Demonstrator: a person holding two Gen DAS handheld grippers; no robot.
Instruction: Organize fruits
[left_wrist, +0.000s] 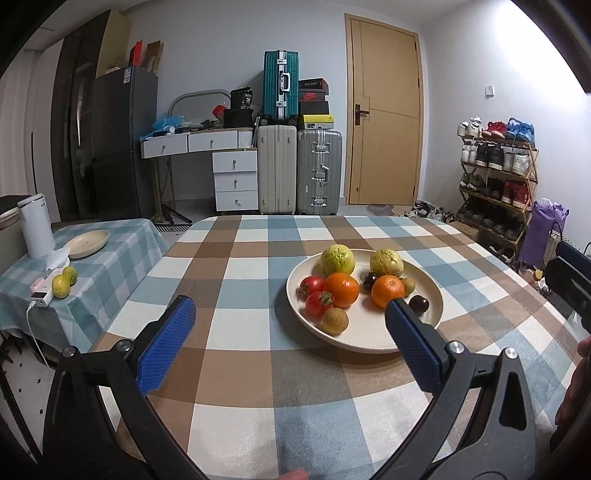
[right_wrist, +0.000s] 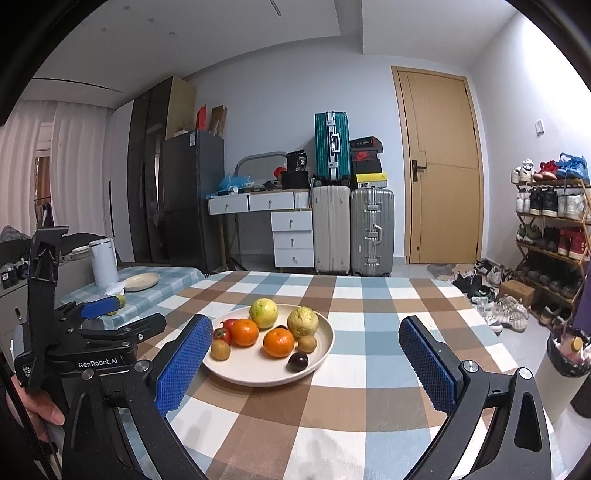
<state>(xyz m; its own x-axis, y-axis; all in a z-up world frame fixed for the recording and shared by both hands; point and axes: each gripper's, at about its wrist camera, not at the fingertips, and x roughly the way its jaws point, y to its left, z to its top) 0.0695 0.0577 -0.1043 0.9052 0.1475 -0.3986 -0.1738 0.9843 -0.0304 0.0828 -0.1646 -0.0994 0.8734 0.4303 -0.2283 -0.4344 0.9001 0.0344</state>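
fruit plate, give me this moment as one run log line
phase: start | left gripper: open, empty | right gripper: open, empty | plate: on checked table, holds all fruits | second plate: side table

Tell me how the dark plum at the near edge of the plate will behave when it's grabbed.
The dark plum looks round and glossy, so it may slip between the pads and roll. It lies loose on the plate, apart from the nearest orange, so a nudge could send it across. It looks small, so probably light.

Fruits (right_wrist: 279, 341) in plate (right_wrist: 255, 374) on table (right_wrist: 369, 350)
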